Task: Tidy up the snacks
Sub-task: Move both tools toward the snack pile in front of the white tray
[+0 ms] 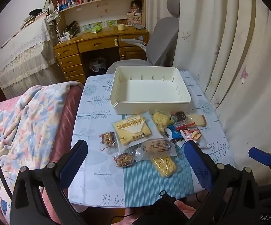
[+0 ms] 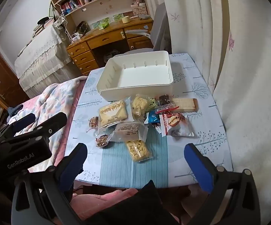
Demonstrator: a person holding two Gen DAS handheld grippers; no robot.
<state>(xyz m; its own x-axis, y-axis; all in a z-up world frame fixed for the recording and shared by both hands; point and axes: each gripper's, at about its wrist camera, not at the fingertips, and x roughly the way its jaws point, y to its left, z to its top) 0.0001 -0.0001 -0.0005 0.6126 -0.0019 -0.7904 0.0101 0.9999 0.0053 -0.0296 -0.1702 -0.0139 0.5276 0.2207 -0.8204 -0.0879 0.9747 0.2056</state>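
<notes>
An empty white bin (image 1: 170, 104) (image 2: 114, 93) stands at the far end of a small table. In front of it lies a heap of several wrapped snacks: a large yellow packet (image 1: 133, 130) (image 2: 114, 113), a clear bag of yellow puffs (image 1: 165, 165) (image 2: 138, 149), two brown nut clusters (image 1: 125, 159) (image 2: 102, 140), a red and white packet (image 1: 192, 135) (image 2: 174, 121) and a long wafer bar (image 1: 196, 121) (image 2: 185, 104). My left gripper (image 1: 135, 161) is open above the table's near left part. My right gripper (image 2: 135, 159) is open above the near edge. Neither holds anything.
The table's patterned cloth (image 1: 96, 112) (image 2: 206, 131) has a blue striped strip (image 1: 150, 187) near me. A bed with a floral blanket (image 1: 22, 123) lies left. Curtains (image 1: 229, 56) hang right. A grey chair (image 1: 159, 43) and wooden desk (image 1: 98, 43) stand behind.
</notes>
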